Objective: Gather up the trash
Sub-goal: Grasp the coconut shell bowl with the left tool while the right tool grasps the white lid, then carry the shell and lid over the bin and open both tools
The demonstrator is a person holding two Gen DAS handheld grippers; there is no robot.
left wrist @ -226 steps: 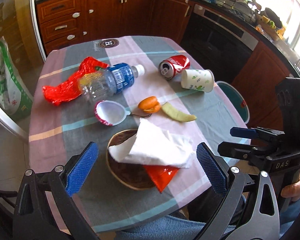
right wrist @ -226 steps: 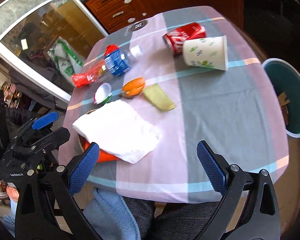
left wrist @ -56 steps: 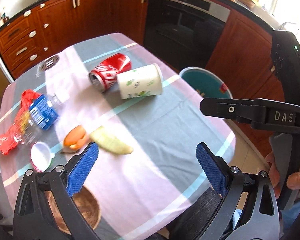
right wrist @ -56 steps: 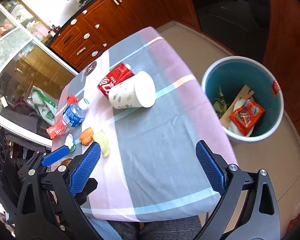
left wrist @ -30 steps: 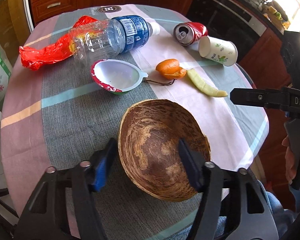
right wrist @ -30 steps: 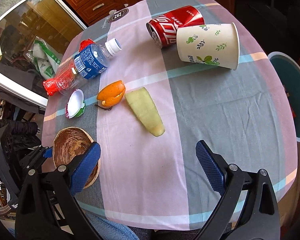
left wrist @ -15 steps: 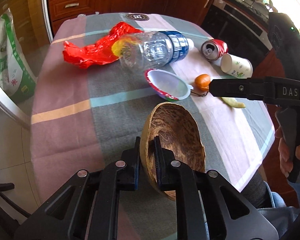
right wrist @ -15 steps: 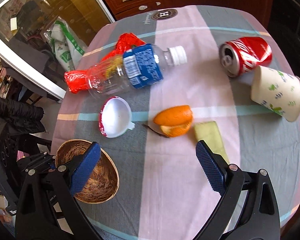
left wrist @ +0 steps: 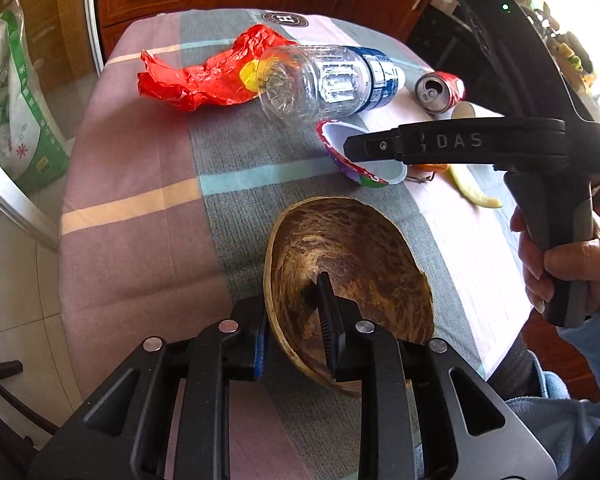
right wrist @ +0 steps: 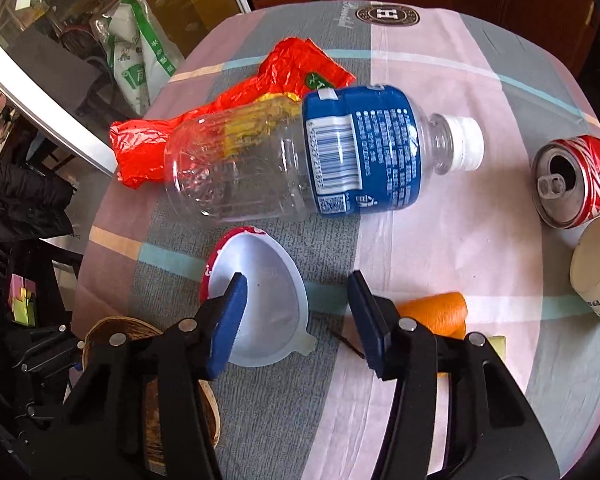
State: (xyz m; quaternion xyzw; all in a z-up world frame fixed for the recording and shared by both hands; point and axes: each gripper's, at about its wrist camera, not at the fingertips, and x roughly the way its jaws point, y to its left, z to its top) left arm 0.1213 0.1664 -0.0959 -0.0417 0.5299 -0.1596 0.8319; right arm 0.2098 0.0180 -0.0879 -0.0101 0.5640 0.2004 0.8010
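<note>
My left gripper (left wrist: pixel 292 300) straddles the near rim of the wooden bowl (left wrist: pixel 360 248): one finger is outside the wall, the other inside. Its jaws are opening, and a gap shows beside the inner finger. My right gripper (right wrist: pixel 296 280) hangs over the white plastic cup with a red rim (right wrist: pixel 260 280). Its jaws are closing, one finger over the cup's hollow and one to its right, not pressing. Just beyond lie the clear bottle with a blue label (right wrist: pixel 300 160) and the red wrapper (right wrist: pixel 236 96).
A crushed red can (right wrist: pixel 576 180), a paper cup (right wrist: pixel 596 272) and orange peel (right wrist: pixel 436 312) lie to the right on the striped tablecloth (right wrist: pixel 440 80). A pale yellow peel (left wrist: pixel 472 192) lies past the bowl. A hand (left wrist: pixel 560 272) grips the right tool. Cabinets stand behind.
My left jaws, clamped on the bowl's rim half a second ago, have parted. My right gripper has slid left from the peels to the white cup, with its jaws much narrower.
</note>
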